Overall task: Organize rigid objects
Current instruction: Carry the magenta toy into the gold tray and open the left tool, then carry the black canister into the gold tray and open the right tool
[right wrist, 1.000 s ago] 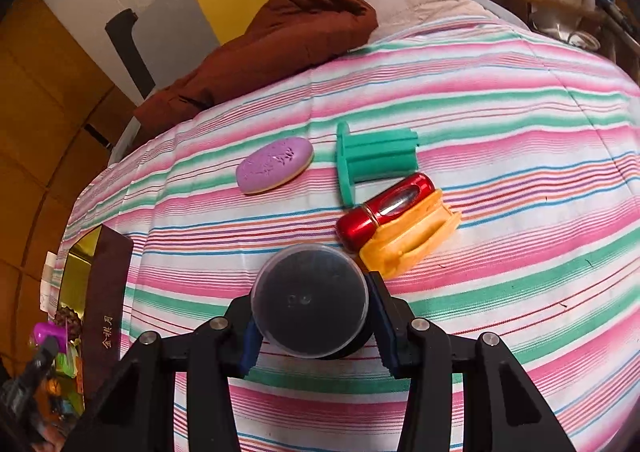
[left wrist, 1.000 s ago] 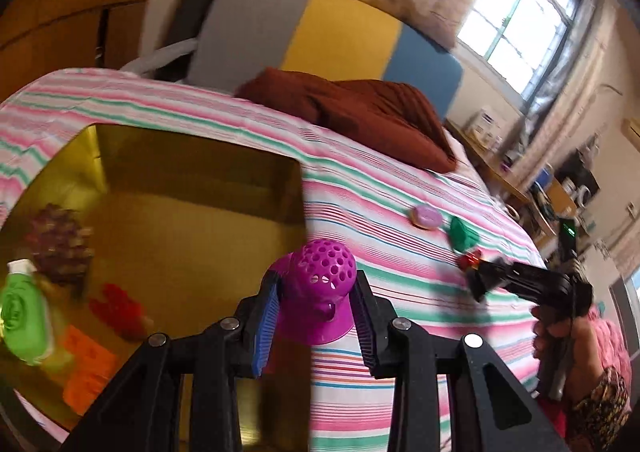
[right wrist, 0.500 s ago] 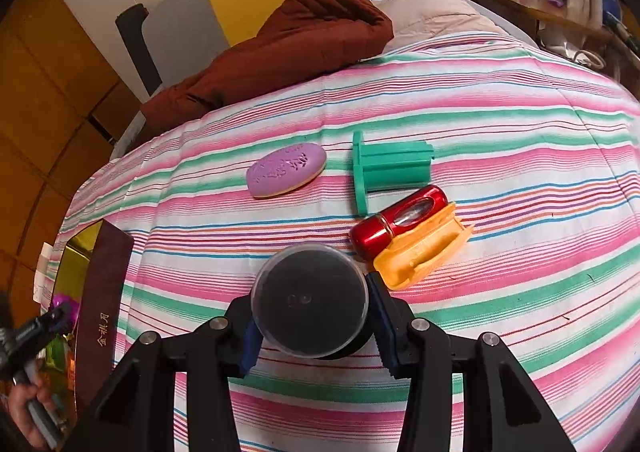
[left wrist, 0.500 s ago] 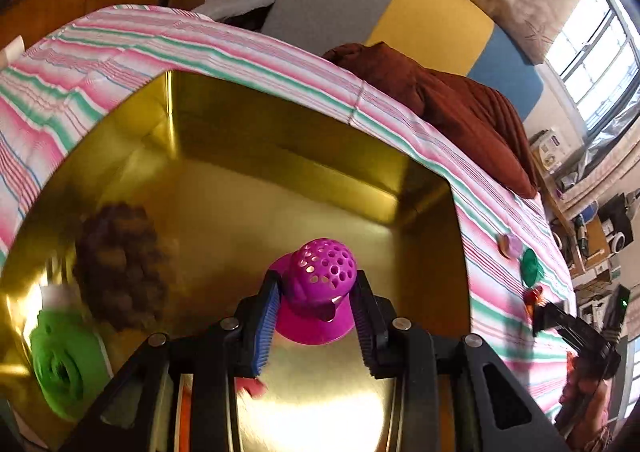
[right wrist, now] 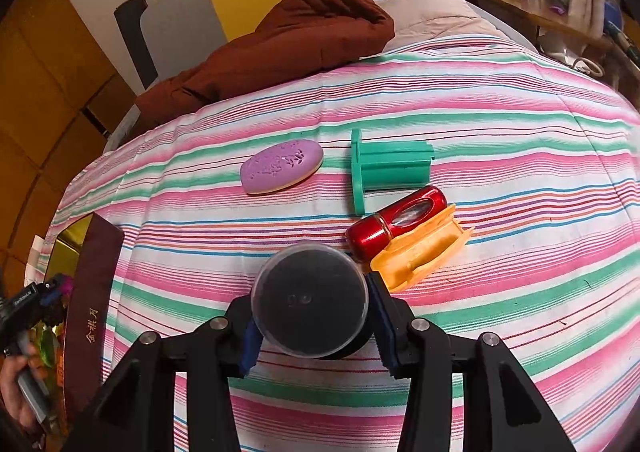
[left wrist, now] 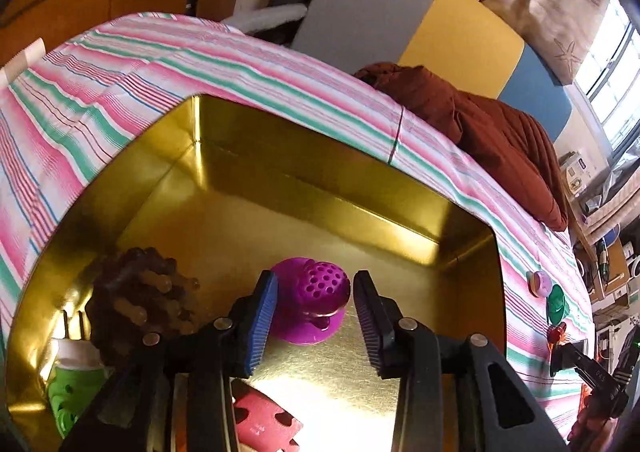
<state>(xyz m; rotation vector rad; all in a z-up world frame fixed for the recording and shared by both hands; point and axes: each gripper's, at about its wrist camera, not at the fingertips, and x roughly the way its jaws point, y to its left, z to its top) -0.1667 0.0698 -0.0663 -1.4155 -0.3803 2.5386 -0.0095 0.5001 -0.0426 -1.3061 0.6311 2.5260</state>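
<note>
Magenta perforated dome toy is sitting on the floor of the gold tin box, between the spread fingers of the left hand-held gripper; both blue pads are standing clear of it, so that gripper is holding nothing. Sharing the box with it are a brown knobbly ball to the left, a green bottle-like item in the near left corner and a red notched piece close to the camera. The box is resting on the bed with its striped sheet, and a brown blanket is lying further back near the headboard.

In the right wrist view, the right hand-held gripper is gripping a round black container with a clear lid, its pads pressing against both sides. Beyond it on the sheet, a red cylinder is lying touching an orange open case, a green spool-like piece is lying on its side just behind them, and a purple oval soap is lying to their left. At the far left edge, the box's dark outer wall with gold lettering is showing.
</note>
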